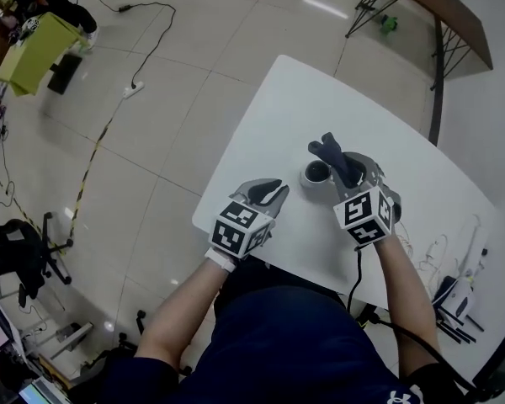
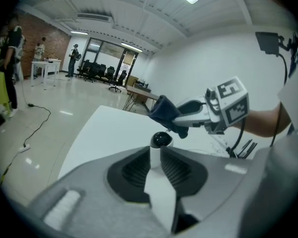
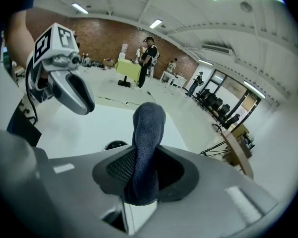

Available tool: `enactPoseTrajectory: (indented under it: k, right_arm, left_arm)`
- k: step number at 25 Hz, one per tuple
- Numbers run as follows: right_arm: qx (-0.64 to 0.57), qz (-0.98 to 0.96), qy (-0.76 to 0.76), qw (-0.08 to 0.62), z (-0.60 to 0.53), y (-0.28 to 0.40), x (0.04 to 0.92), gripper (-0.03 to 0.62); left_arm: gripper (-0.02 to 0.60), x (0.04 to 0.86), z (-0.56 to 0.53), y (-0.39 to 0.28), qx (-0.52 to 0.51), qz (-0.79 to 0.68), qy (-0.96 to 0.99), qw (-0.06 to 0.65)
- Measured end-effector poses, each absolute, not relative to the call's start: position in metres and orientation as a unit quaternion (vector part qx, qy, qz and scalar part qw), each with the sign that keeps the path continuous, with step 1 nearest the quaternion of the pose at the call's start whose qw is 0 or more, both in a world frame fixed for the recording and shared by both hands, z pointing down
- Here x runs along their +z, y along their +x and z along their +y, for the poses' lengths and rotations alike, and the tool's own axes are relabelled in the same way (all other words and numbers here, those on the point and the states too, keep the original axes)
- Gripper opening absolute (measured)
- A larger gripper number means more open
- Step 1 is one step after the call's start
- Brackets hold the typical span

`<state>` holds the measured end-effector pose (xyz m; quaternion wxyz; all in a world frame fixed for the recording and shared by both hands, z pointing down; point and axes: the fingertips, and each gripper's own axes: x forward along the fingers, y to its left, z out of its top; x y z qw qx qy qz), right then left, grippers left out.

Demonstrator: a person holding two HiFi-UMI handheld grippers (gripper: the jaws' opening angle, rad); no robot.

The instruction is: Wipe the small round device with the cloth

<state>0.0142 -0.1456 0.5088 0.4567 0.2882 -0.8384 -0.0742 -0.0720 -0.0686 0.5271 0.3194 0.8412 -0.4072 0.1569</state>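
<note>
Head view: the small round device (image 1: 317, 172) sits on the white table (image 1: 269, 108), the right gripper (image 1: 347, 173) just beside it and the left gripper (image 1: 276, 192) near. Left gripper view: jaws slightly apart, empty, pointing at the device. Right gripper view: jaws clamp the dark cloth (image 3: 146, 148) above the device.

We see a dark navy-blue knit cloth (image 1: 326, 151), a small round white device (image 1: 316, 173) with a glossy black top, and a plain white worktop (image 1: 295, 108). Both the right tool (image 1: 350, 172) and the left tool (image 1: 268, 190) are grey with black ribbed pads (image 2: 133, 171), each bearing a cube of black-and-white square markers. The glossy tiled floor (image 1: 194, 49) is pale beige.
</note>
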Motion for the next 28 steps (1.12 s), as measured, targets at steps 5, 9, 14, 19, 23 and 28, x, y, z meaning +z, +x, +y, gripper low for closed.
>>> enactPoseTrajectory:
  k: [5,9,14,19,23,28]
  right_arm:
    - [-0.138,-0.827,0.289,0.462,-0.121,0.009,0.514,0.110]
    - [-0.192,-0.822,0.271,0.463,-0.103,-0.001,0.518,0.110]
    - [-0.183,-0.839,0.244,0.450,-0.075,-0.013,0.534,0.110]
    - [-0.164,-0.843,0.226,0.459,-0.059,-0.015,0.562,0.110]
    - [-0.145,-0.848,0.223,0.458,-0.054,-0.015,0.582,0.110]
    - [-0.124,-0.852,0.202,0.467,-0.043,-0.015,0.608,0.110]
  left_arm:
    - [0.063,0.526,-0.062,-0.078,0.148,-0.412,0.839,0.323]
    - [0.063,0.528,-0.059,-0.079,0.144,-0.409,0.839,0.329]
    - [0.063,0.532,-0.057,-0.083,0.145,-0.410,0.836,0.336]
    - [0.063,0.536,-0.051,-0.086,0.150,-0.414,0.829,0.345]
    - [0.063,0.537,-0.044,-0.087,0.157,-0.415,0.826,0.348]
    - [0.063,0.542,-0.035,-0.085,0.165,-0.418,0.819,0.357]
